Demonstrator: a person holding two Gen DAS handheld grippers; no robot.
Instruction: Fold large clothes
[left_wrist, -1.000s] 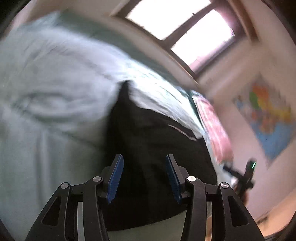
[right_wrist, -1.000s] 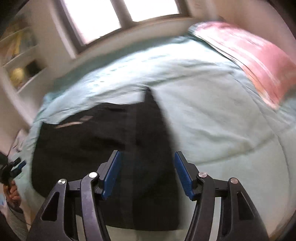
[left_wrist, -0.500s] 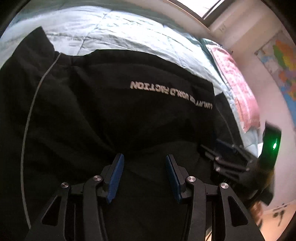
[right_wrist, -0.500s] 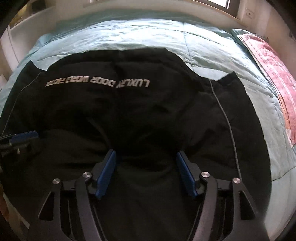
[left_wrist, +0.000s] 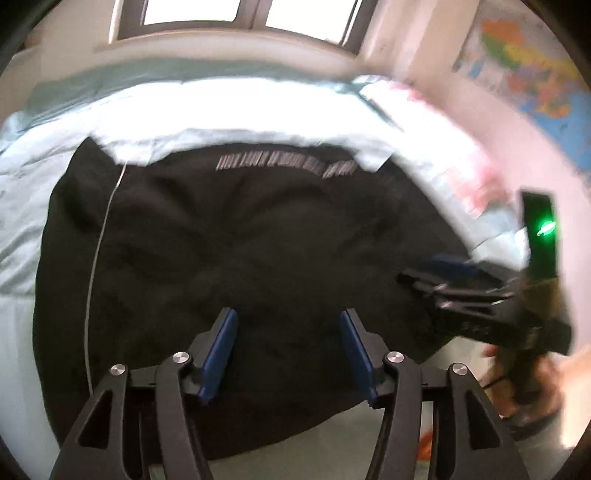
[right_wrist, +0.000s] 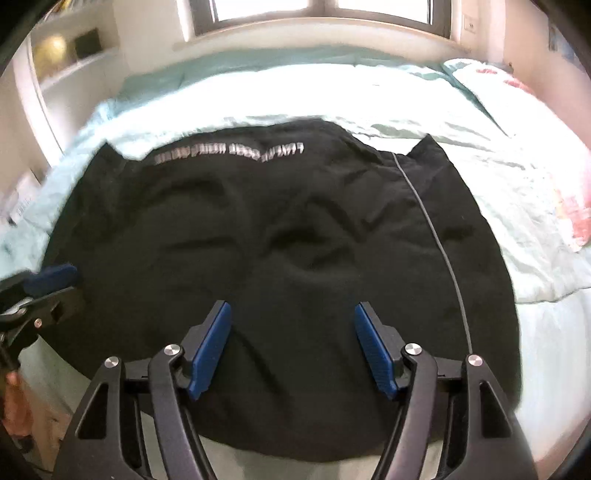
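Observation:
A large black garment (left_wrist: 240, 258) with a line of white lettering near its far edge lies spread flat on a pale blue bed; it also shows in the right wrist view (right_wrist: 288, 240). My left gripper (left_wrist: 288, 332) is open and empty, held just above the garment's near part. My right gripper (right_wrist: 293, 332) is open and empty above the near middle of the garment. The right gripper shows at the right of the left wrist view (left_wrist: 461, 291), and the left gripper at the left edge of the right wrist view (right_wrist: 40, 291).
The pale blue duvet (right_wrist: 332, 99) covers the bed up to a window sill (right_wrist: 314, 37). A pink pillow (right_wrist: 576, 206) lies at the right. Shelves (right_wrist: 70, 55) stand at the far left. A map (left_wrist: 535, 81) hangs on the right wall.
Both grippers have pulled back and risen from close over the garment, so more of the bed and the window shows. Both stay open and empty.

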